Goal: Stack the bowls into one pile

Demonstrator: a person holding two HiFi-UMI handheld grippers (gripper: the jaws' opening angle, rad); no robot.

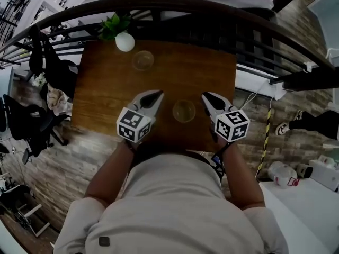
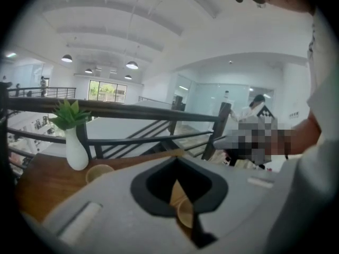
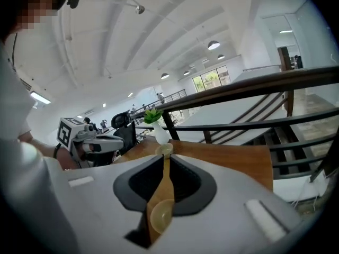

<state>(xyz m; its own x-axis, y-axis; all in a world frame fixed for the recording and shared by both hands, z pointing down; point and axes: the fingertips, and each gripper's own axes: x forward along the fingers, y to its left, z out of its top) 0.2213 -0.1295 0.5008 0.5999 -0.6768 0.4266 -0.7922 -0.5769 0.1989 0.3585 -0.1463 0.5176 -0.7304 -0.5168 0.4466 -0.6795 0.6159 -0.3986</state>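
Two clear, yellowish bowls stand apart on the wooden table (image 1: 106,99). The near bowl (image 1: 184,110) sits close to the front edge, and the far bowl (image 1: 143,60) is near the back. My left gripper (image 1: 155,96) hovers just left of the near bowl and my right gripper (image 1: 206,97) just right of it, neither touching it. In the left gripper view the left gripper (image 2: 176,180) has its tips together, with the near bowl (image 2: 185,213) below. The right gripper (image 3: 165,156) shows a thin slit, empty, with the near bowl (image 3: 160,216) under it.
A white vase (image 1: 125,41) with a green plant stands at the table's back left, near the far bowl (image 2: 98,172). A dark railing (image 1: 212,9) runs right behind the table. An office chair (image 1: 32,120) stands on the floor to the left.
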